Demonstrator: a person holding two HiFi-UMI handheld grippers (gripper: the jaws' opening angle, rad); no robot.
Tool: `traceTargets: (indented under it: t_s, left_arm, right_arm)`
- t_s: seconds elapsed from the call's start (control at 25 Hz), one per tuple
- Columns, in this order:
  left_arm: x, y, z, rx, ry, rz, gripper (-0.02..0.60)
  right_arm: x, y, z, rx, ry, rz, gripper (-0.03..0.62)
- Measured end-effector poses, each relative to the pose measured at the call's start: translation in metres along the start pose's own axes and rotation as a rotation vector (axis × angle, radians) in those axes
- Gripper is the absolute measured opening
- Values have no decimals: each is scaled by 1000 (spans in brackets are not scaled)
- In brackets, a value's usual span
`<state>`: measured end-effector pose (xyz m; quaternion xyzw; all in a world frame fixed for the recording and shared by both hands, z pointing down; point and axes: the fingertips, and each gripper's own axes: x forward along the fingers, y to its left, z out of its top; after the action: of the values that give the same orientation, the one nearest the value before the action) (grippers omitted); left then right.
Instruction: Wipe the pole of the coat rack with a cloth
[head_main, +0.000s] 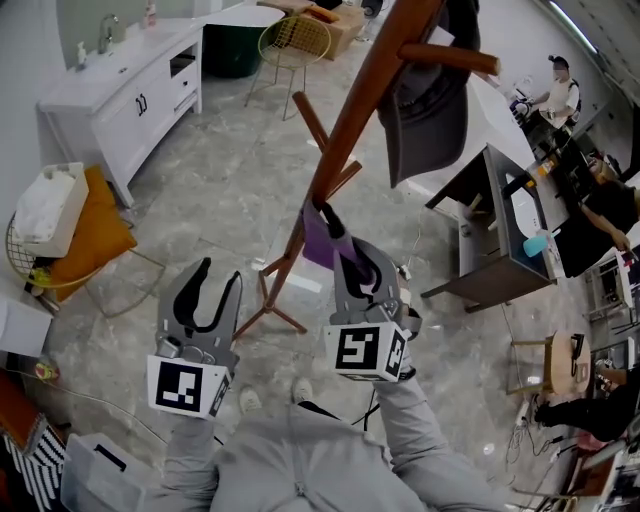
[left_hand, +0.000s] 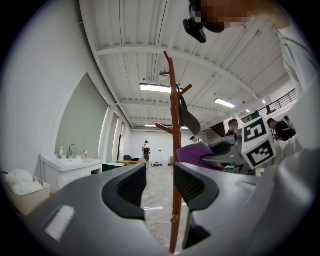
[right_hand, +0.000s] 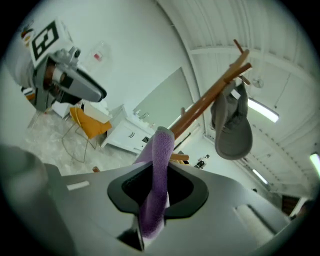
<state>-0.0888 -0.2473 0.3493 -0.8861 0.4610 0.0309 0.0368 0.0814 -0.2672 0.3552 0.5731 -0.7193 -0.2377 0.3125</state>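
Now my right gripper (head_main: 335, 235) is clenched on the purple fleece cloth (head_main: 316, 245), which meets the upright brown wooden coat-rack pole (head_main: 352, 115) just ahead. My left gripper (head_main: 220, 272) hangs released, farther away.

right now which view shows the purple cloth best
The right gripper view: the purple cloth fills the centre, clamped between the jaws. The head view shows only a partly hidden purple patch by the pole. The left gripper view shows a small piece beside the pole.
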Motion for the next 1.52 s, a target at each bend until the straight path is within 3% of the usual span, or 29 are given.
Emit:
traceTargets:
  t_s: [0.24, 0.36, 0.44, 0.56, 0.76, 1.12, 1.36, 1.52]
  left_arm:
    - [7, -12, 7, 15, 0, -8, 179]
    - [11, -18, 10, 27, 4, -6, 179]
    - [13, -23, 12, 40, 5, -2, 179]
    - [16, -29, 16, 59, 9, 12, 179]
    - [15, -31, 23, 89, 21, 66, 179]
    - [-9, -12, 18, 104, 51, 205, 179]
    - [-16, -3, 13, 100, 65, 257, 179]
    - [-16, -1, 11, 97, 68, 268, 179]
  right_arm:
    - [-38, -56, -20, 431, -84, -25, 58]
    - [-47, -90, -49, 686, -127, -69, 58]
    - [-47, -113, -64, 785, -165, -120, 58]
    - [-30, -135, -67, 714, -196, -175, 58]
    - [9, -159, -18, 602, -356, -143, 58]
    - [58, -138, 29, 770, -515, 101, 58]
    - [78, -108, 45, 783, -511, 227, 58]
    - [83, -93, 42, 763, -492, 242, 57]
